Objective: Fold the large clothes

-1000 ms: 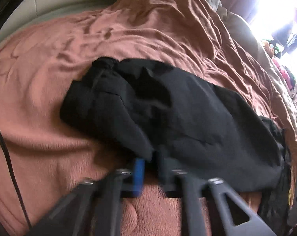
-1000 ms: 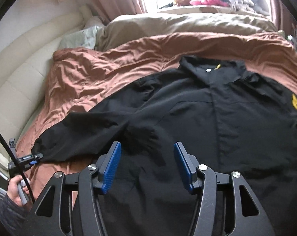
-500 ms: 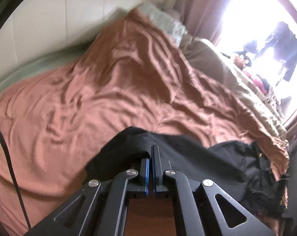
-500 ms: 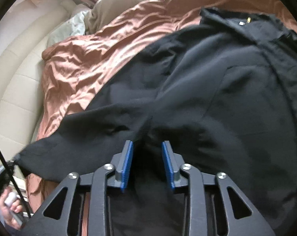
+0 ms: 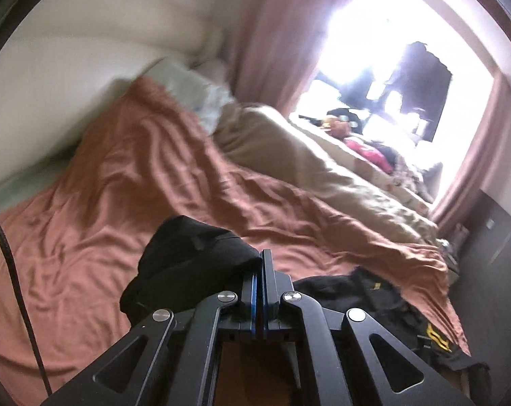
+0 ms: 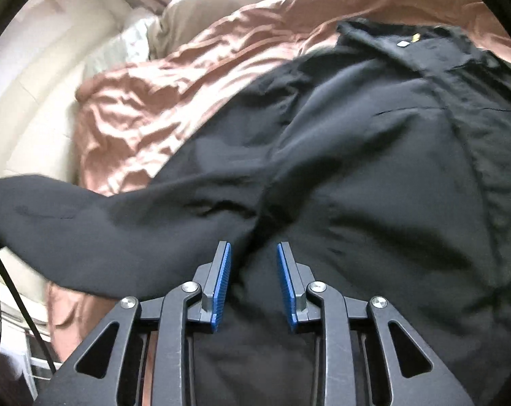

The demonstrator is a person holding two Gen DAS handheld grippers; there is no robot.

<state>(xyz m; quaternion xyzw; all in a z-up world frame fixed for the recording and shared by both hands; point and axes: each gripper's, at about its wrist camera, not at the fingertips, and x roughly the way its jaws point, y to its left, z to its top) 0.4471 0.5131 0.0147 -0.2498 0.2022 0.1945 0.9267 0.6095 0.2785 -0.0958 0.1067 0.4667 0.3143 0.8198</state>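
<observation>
Since the earlier frame, the black jacket's sleeve [image 5: 191, 260] is lifted off the rust-brown bedspread [image 5: 126, 176], pinched in the fully closed left gripper [image 5: 258, 270]. Right gripper [image 6: 253, 270], narrowed, half-open, is pressed over the jacket [image 6: 373, 176] at the armpit; grip unclear. Sleeve fold judged underway.

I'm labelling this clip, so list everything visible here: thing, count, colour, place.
black jacket: one, black with yellow marks, spread on the bed, its sleeve lifted.
blanket: one, rust-pink, creased, covering the bed under the jacket.
duvet: one, beige, bunched along the bed's window side.
pillow: one, pale, at the head of the bed.
curtains: pink, either side of the bright window.
clutter: several items, red, pink and black, by the window; too blurred to name.
cable: one, black, left edge.
left gripper: black, blue pads, shut on the sleeve.
right gripper: black, blue pads, a bunch of jacket cloth between its jaws.
</observation>
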